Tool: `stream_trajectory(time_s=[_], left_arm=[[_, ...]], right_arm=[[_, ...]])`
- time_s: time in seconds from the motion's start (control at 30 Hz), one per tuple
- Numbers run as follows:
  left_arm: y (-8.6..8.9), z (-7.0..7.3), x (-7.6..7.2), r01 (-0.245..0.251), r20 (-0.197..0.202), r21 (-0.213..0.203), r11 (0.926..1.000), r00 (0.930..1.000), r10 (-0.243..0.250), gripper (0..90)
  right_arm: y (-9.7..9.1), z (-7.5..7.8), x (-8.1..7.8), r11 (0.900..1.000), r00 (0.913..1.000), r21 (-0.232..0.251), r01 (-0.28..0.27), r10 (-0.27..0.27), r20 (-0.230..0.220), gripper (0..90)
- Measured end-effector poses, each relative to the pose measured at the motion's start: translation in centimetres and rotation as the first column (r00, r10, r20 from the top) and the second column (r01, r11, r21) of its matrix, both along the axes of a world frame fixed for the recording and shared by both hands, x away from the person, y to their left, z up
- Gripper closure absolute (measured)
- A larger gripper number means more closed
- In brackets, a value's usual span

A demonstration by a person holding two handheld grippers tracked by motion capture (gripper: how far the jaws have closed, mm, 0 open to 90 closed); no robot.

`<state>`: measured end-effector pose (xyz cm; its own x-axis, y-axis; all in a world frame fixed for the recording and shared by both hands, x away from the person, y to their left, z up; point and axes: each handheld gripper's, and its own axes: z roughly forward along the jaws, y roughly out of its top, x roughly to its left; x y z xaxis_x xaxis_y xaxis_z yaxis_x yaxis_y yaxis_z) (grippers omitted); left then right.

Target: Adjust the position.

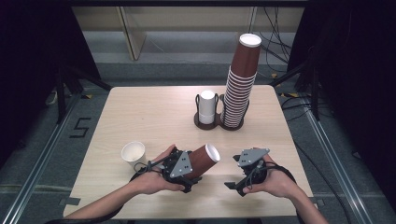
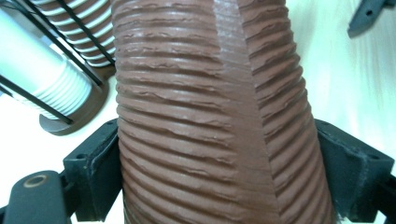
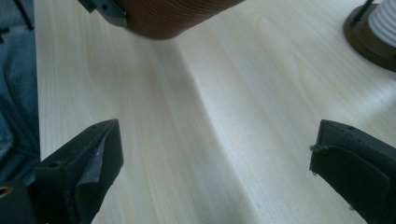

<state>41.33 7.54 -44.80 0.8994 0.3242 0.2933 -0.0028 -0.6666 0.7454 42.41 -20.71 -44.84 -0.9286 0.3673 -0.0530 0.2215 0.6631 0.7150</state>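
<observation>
Right now the left tool (image 1: pixel 194 169) is clenched on a brown ribbed cup (image 1: pixel 201 161), its two black jaws pressing the cup's sides low on the body, as the left gripper view shows with the pads (image 2: pixel 95 175) flat against the ribs. The cup lies tilted, held above the surface (image 1: pixel 154 112) at the near edge: its long axis runs from the base in the tool up and away to the right, so the white-lined open mouth points toward the holder (image 1: pixel 219 122) at the far side. The right tool (image 1: pixel 233 185) is released, jaws standing wide apart with bare wood between them, and it hovers just beside the cup's mouth end. In its own view the cup's brown base (image 3: pixel 163 18) hangs above and ahead.

What the next move likely turns on is this: the tall brown stack (image 1: pixel 239 88) and the short white stack (image 1: pixel 207 106) stand well beyond the held cup, up and right along roughly the line of its axis. The left hand already carries the cup; the right is the nearer to the holder. A single white cup (image 1: pixel 134 156) stands upright just left of the left hand.
</observation>
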Motion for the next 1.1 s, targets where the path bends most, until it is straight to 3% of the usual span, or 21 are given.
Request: stream_trajectory(time_s=[0.03,0.13,0.17,0.27,0.3,0.33,0.4,0.47,0.6,0.67,0.7,0.77,0.8,0.87,0.97,1.0,1.03,1.1], left_arm=[[0.0,0.0,-0.1,0.011,-0.002,0.014,0.9998,0.9999,-0.011,12.5],[-0.1,-0.1,-0.2,0.035,0.000,0.043,0.9985,0.9994,-0.035,12.5],[-0.1,0.0,-0.2,0.044,-0.005,0.066,0.9969,0.9990,-0.043,12.5],[-0.3,-0.1,-0.4,0.061,0.001,0.092,0.9939,0.9981,-0.062,12.5],[-0.4,-0.1,-0.5,0.070,0.003,0.105,0.9920,0.9975,-0.071,12.4],[-0.5,0.1,-0.5,0.083,-0.007,0.125,0.9886,0.9966,-0.083,12.5],[-0.7,0.1,-0.6,0.075,0.007,0.135,0.9879,0.9970,-0.077,12.5],[-0.9,0.2,-0.6,0.082,0.005,0.146,0.9859,0.9965,-0.084,12.5],[-1.3,0.5,-0.6,0.105,0.000,0.174,0.9791,0.9943,-0.107,12.5],[-1.5,0.6,-0.6,0.123,-0.001,0.197,0.9727,0.9921,-0.125,12.5],[-1.5,0.7,-0.6,0.139,-0.013,0.211,0.9676,0.9901,-0.140,12.5],[-1.7,0.9,-0.7,0.151,-0.004,0.226,0.9624,0.9881,-0.154,12.5],[-1.8,0.9,-0.7,0.157,-0.005,0.231,0.9602,0.9871,-0.160,12.5],[-2.0,0.9,-0.7,0.165,-0.005,0.243,0.9559,0.9856,-0.169,12.6],[-2.3,0.9,-0.9,0.177,-0.007,0.266,0.9477,0.9833,-0.182,12.6],[-2.3,0.9,-0.9,0.180,-0.008,0.272,0.9453,0.9827,-0.185,12.6],[-2.4,0.8,-0.9,0.184,-0.009,0.277,0.9429,0.9818,-0.190,12.6],[-2.5,0.9,-0.9,0.194,-0.013,0.293,0.9361,0.9798,-0.199,12.6]], right_arm=[[0.2,0.0,-0.2,0.9999,0.9997,-0.011,0.002,-0.002,-0.022,2.6],[0.5,0.0,-0.1,0.9973,0.9983,-0.044,-0.058,0.058,-0.005,2.6],[0.7,0.0,-0.3,0.9970,0.9982,-0.054,-0.056,0.055,-0.023,2.6],[1.1,0.2,-0.3,0.9907,0.9943,-0.084,-0.106,0.106,-0.005,2.7],[1.2,0.3,-0.4,0.9896,0.9941,-0.094,-0.109,0.107,-0.018,2.8],[1.3,0.4,-0.3,0.9858,0.9918,-0.110,-0.126,0.128,0.003,3.1],[1.5,0.5,-0.5,0.9858,0.9937,-0.125,-0.112,0.109,-0.026,4.9],[1.7,0.5,-0.3,0.9794,0.9893,-0.141,-0.145,0.146,-0.002,5.3],[2.2,0.8,-0.2,0.9716,0.9854,-0.172,-0.162,0.169,0.023,5.4],[2.5,0.9,-0.3,0.9681,0.9829,-0.180,-0.175,0.182,0.027,5.4],[2.6,1.0,-0.5,0.9711,0.9874,-0.180,-0.157,0.158,-0.006,5.4],[2.9,1.2,-0.3,0.9600,0.9790,-0.204,-0.192,0.202,0.029,5.4],[3.1,1.2,-0.4,0.9615,0.9801,-0.196,-0.192,0.198,0.011,5.4],[3.3,1.4,-0.2,0.9559,0.9748,-0.209,-0.206,0.219,0.042,5.4],[3.7,1.5,-0.3,0.9543,0.9729,-0.202,-0.220,0.230,0.025,5.3],[3.7,1.6,-0.4,0.9571,0.9759,-0.202,-0.208,0.217,0.024,5.3],[3.8,1.7,-0.2,0.9520,0.9705,-0.206,-0.227,0.238,0.035,5.3],[4.1,1.9,-0.3,0.9515,0.9715,-0.208,-0.226,0.236,0.023,5.3]])
